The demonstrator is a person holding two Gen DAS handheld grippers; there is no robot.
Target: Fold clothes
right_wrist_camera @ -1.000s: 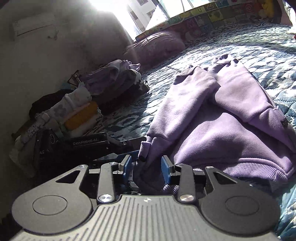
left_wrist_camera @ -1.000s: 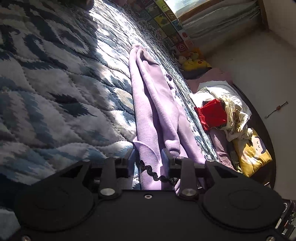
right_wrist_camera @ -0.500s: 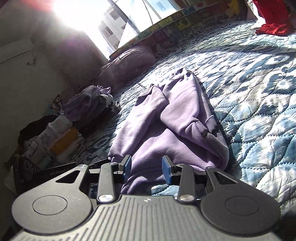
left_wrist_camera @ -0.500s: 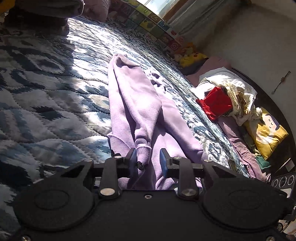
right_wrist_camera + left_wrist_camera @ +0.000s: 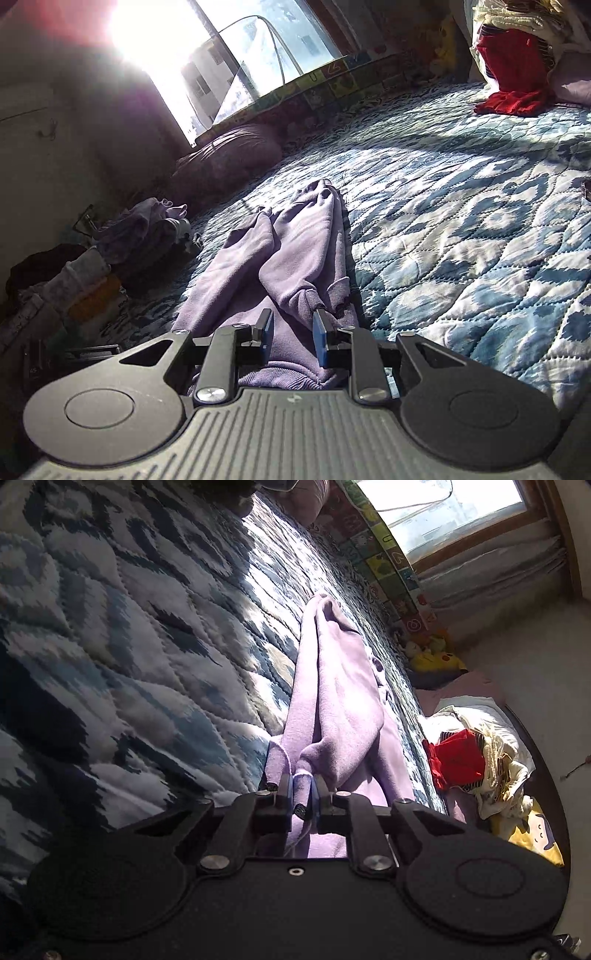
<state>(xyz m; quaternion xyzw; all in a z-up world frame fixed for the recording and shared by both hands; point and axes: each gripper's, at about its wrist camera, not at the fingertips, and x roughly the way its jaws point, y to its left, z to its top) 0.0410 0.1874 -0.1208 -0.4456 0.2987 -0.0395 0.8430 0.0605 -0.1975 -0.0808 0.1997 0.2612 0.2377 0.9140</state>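
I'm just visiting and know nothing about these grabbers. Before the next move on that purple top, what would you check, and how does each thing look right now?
1. Left gripper has cloth: ok, its jaws are pinched on a cuff of the purple sweatshirt.
2. Right gripper has cloth: not ok, its jaws stand apart over the hem, nothing pinched.
3. Sleeves folded in: ok, both lie over the body.
4. Bare quilt beside the garment to work on: ok.
5. Red garment and the pile behind it out of the way: ok, at the far edge.
6. Fabric bunched underneath: cannot tell.
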